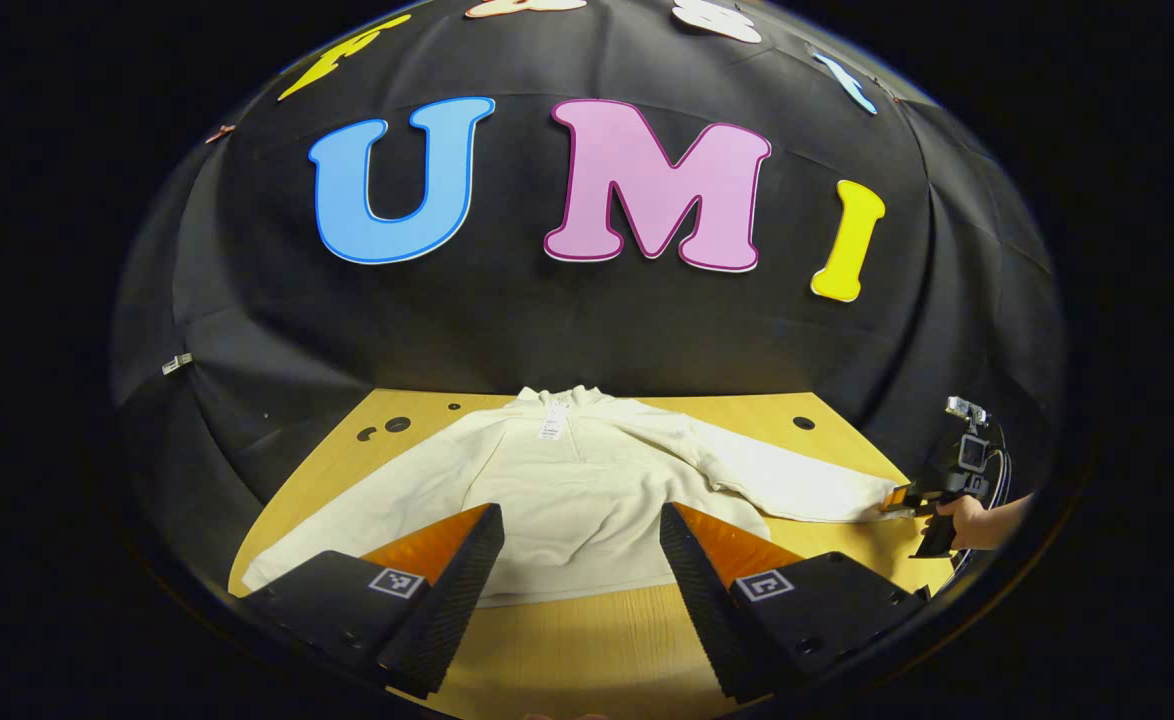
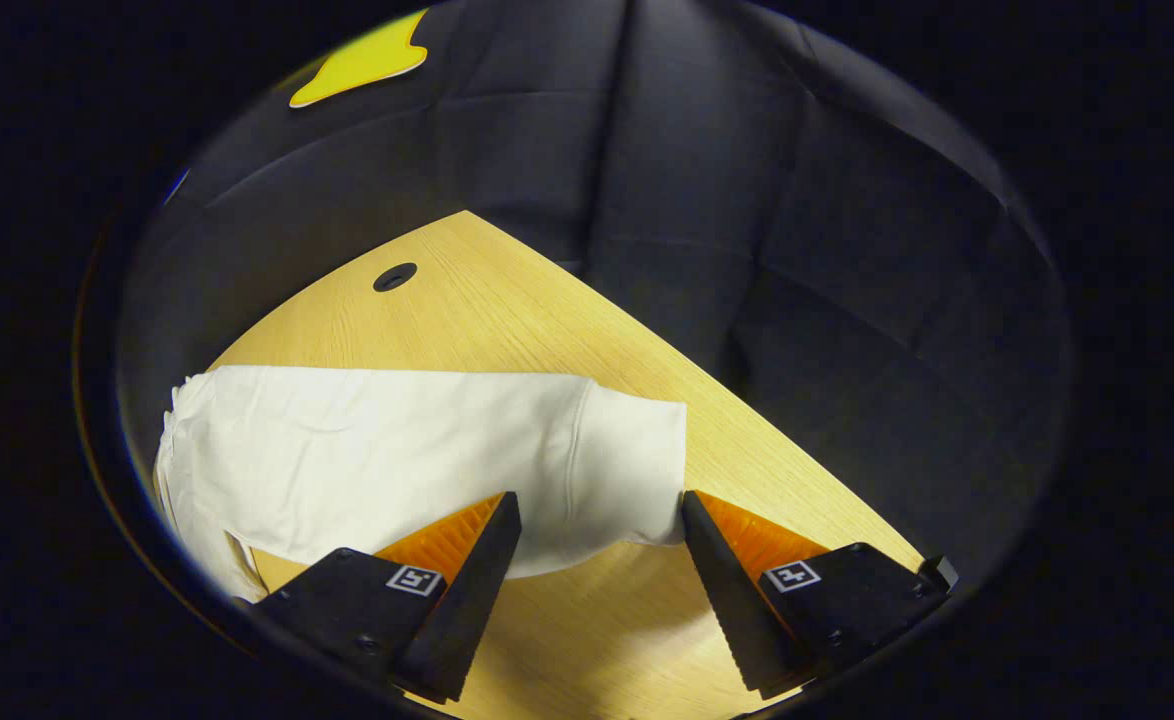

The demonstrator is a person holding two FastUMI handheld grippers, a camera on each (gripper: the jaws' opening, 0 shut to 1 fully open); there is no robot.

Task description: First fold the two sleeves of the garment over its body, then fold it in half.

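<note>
Cream hoodie [image 1: 587,480] spread flat on wooden table [image 1: 567,650], both sleeves out; right gripper [image 2: 602,525] gaping around one cuff [image 2: 627,470], left gripper [image 1: 582,545] gaping above hem; best pinched at cuff edge, lifted low, laid across chest.

Light falls from above, bright and even on the table [image 1: 587,640] and the white garment [image 1: 587,480], while the booth wall stays dim. Both views are sharp at centre and bow strongly toward the edges. Soft shadow lies under the sleeve [image 2: 427,450] cuff.
</note>
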